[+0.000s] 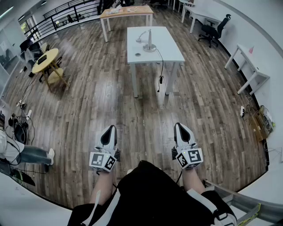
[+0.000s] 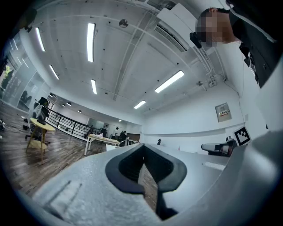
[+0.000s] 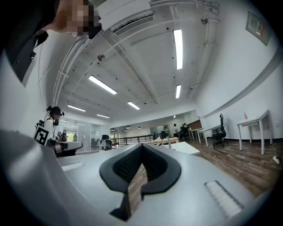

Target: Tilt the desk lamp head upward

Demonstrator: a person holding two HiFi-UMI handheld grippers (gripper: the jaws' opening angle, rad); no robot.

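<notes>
A dark wood-plank floor (image 1: 88,106) fills a wide open office, seen from the head view of a person standing well back from a long white rectangular table (image 1: 170,53) near the middle of the room. Farther off stand a wooden-topped table with white legs (image 1: 128,12), a round yellow table (image 1: 44,59) to the left and a black swivel office chair (image 1: 216,28) to the right. Low in the picture, the grey left gripper (image 1: 110,129) and the grey right gripper (image 1: 179,126) are held side by side and apart from each other above the floor, each pointing towards the white table and each bearing a cube with square markers. The left gripper view and the right gripper view both show the jaws closed together with nothing between them. The silver desk lamp with a round base and a curved neck (image 1: 148,43) stands on the far half of the white table, well away from both grippers, its head (image 1: 139,39) reaching left of the base. A thin black cable (image 1: 162,66) runs from the lamp over the table's near edge and hangs towards the floor.
</notes>
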